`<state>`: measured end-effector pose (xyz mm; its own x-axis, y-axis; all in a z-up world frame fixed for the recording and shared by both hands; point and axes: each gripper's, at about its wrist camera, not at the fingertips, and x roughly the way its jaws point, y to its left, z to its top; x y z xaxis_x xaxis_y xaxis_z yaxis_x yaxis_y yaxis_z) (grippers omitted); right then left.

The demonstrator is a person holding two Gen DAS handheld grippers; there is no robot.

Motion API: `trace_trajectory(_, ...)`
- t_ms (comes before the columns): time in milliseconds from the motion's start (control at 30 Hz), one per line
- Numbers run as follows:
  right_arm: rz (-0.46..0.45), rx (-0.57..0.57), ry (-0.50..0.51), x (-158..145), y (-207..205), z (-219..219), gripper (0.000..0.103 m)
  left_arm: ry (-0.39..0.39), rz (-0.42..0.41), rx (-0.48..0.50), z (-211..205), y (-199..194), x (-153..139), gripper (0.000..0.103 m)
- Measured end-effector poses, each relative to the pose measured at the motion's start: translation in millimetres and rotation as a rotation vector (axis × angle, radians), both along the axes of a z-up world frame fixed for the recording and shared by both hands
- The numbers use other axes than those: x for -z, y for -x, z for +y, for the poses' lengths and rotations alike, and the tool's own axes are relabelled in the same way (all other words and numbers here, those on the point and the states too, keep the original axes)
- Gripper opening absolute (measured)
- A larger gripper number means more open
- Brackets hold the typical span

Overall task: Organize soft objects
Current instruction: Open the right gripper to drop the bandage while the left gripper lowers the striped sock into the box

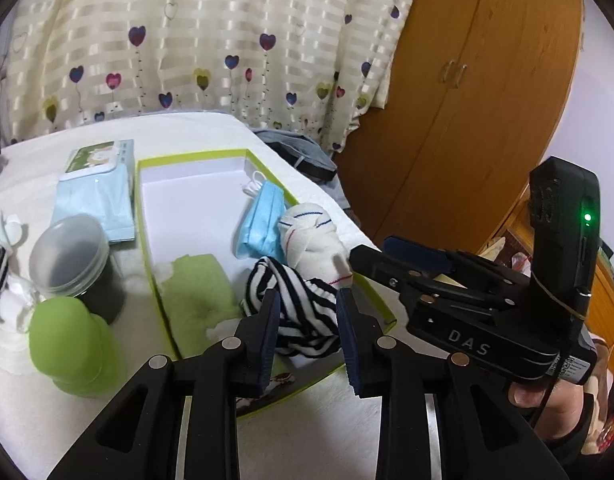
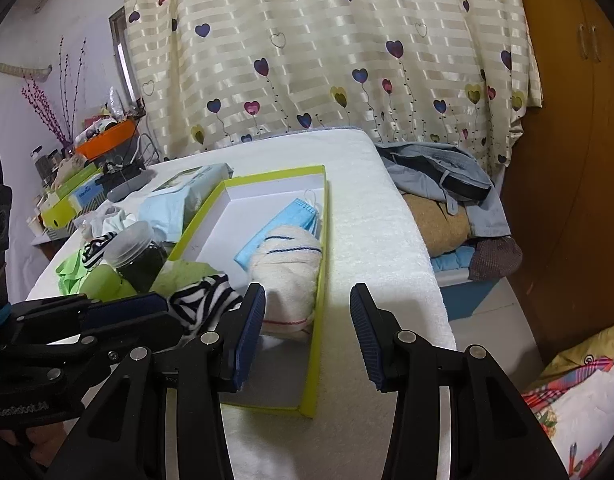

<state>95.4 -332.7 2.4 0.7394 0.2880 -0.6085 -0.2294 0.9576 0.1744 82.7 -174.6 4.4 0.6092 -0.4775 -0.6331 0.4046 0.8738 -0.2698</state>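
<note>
Left gripper (image 1: 309,330) hangs parted over the striped sock (image 1: 295,308) lying loose in the green box (image 1: 195,155); right gripper (image 2: 307,334) gapes wide, bare, just beside the white sock (image 2: 291,280).

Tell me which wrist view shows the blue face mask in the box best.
The left wrist view: the blue face mask lies nearly whole in the green-rimmed box, ear loops visible. In the right wrist view the cream knotted sock hides much of the mask.

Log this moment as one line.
left gripper: open over striped sock | right gripper: open, empty | box: masks, socks inside
</note>
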Motion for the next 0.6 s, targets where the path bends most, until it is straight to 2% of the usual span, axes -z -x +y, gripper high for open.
trace_trajectory(600, -0.035, -0.051, 0.047, -19, 39, 46, 0.046, 0.025, -0.052, -0.123, 59, 40, -15, 0.028)
